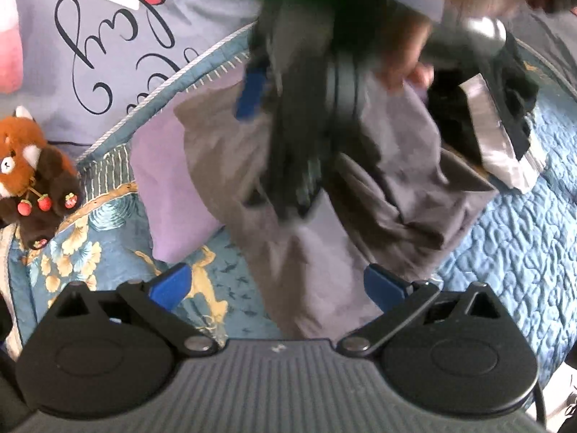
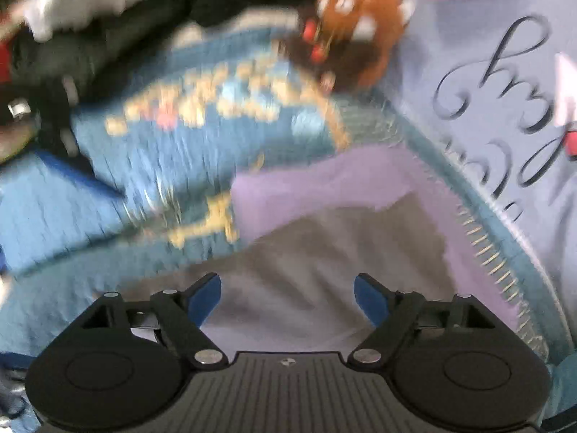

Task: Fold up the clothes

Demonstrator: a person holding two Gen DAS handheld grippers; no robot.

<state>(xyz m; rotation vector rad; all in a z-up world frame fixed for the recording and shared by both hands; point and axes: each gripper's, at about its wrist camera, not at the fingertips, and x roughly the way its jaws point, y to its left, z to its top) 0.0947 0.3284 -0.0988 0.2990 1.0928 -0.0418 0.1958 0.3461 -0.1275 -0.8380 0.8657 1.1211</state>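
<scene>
A grey garment lies rumpled on the bedspread, partly over a lilac garment. My left gripper stands open at the grey garment's near end, its pads not pressing on the cloth. In the left wrist view the right gripper is a dark blur over the garment, held by a hand, with one of its blue fingers showing. My right gripper hangs open just above the grey garment, with the lilac garment beyond it. Nothing is gripped.
A blue quilted bedspread with a gold floral pattern covers the bed. A brown plush toy sits at its edge beside a grey pillow with script lettering. Both also show in the right wrist view, the toy and pillow.
</scene>
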